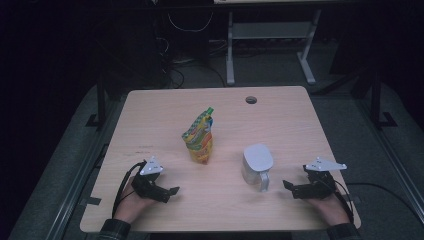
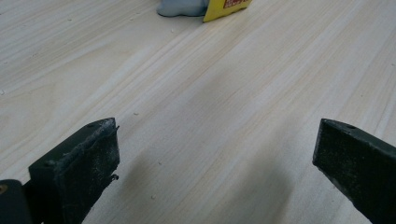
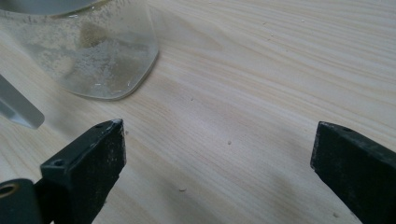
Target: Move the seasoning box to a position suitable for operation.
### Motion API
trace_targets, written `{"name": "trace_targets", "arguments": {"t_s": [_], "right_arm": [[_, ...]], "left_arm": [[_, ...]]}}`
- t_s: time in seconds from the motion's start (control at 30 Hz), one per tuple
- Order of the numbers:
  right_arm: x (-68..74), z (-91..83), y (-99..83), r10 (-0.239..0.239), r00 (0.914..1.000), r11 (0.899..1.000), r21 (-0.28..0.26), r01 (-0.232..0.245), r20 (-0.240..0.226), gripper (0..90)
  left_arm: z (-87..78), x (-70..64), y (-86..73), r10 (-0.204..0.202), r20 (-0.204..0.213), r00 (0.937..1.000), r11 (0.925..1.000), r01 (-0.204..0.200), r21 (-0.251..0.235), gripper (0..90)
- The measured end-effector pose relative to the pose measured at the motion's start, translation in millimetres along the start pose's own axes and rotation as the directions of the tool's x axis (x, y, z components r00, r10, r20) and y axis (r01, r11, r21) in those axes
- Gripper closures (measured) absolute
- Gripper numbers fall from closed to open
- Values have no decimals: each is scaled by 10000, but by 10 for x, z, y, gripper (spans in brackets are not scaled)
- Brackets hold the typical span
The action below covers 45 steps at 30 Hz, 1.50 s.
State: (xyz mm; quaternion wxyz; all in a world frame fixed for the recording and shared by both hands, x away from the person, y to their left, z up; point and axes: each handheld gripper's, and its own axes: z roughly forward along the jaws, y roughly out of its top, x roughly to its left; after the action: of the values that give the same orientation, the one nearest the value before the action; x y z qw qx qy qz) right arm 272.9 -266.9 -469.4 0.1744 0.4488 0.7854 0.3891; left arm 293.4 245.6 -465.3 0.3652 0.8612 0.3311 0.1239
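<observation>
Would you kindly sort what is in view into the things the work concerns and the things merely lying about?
In the work:
- snack bag, standing mid-table
- clear lidded jug, handle toward the person
- left claw, open, resting on the table
- right claw, open, beside the jug

Lying about:
- wooden table, its cable hole
- desk frame behind
- floor cables

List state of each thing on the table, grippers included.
snack pouch: upright, top crumpled, untouched
clear pitcher: upright, white lid on, handle toward the person, untouched
left gripper: open, resting on the table
right gripper: open, resting on the table
</observation>
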Motion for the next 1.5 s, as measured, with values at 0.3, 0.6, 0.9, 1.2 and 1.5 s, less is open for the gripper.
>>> {"name": "trace_targets", "arguments": {"t_s": [0.3,0.6,0.9,1.2,1.5], "right_arm": [[12,-43,-9,82,9998,10000,-20,-82,-180,38],[116,-192,-6,277,9988,9991,-313,-290,-405,62],[249,-241,27,129,9956,9981,-595,-185,-931,75],[406,-246,117,-259,9905,9963,-853,145,-1351,95],[499,-225,180,-310,9845,9957,-916,152,-1728,139]], "left_arm": [[0,11,31,-100,11,9999,9999,100,-85,1],[-21,-2,12,-119,28,9999,9999,120,-113,1],[-112,-44,-65,-81,47,10000,10000,82,-19,1],[-181,-95,-123,-148,94,9998,9999,148,-48,1],[-209,-94,-94,-131,38,9999,9995,132,-289,1]]}}
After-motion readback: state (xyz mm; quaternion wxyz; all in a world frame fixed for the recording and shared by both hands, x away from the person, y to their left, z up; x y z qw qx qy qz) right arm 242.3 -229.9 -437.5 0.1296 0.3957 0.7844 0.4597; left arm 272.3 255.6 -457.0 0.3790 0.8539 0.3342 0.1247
